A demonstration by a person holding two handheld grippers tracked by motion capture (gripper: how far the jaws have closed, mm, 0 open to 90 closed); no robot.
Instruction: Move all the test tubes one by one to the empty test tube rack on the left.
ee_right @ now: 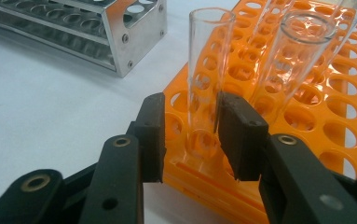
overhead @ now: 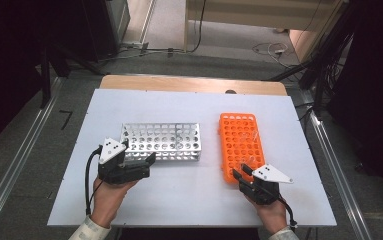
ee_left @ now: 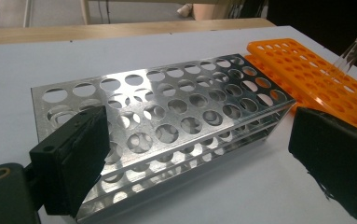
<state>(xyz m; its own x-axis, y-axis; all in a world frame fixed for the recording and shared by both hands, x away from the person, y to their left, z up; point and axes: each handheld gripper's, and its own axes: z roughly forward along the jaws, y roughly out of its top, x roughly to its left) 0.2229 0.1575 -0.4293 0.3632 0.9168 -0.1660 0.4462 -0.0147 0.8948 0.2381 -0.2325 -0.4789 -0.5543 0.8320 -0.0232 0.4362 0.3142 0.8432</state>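
A clear test tube (ee_right: 206,88) stands in a hole at the near corner of the orange rack (ee_right: 325,93). My right gripper (ee_right: 192,135) has its jaws on either side of that tube. The right pad (ee_right: 234,135) is at the glass, and a gap shows between the tube and the left pad (ee_right: 155,135). In the high view the right gripper (overhead: 241,172) sits at the near end of the orange rack (overhead: 241,142). My left gripper (overhead: 139,152) stands wide open at the near left corner of the empty metal rack (overhead: 161,141). Nothing is in its grip.
More clear tubes (ee_right: 302,51) stand tilted in the orange rack behind the first one. One tube (ee_left: 353,51) sticks up at the far right of the left gripper view. The two racks lie side by side on a white board (overhead: 189,195) over a wooden table (overhead: 189,82).
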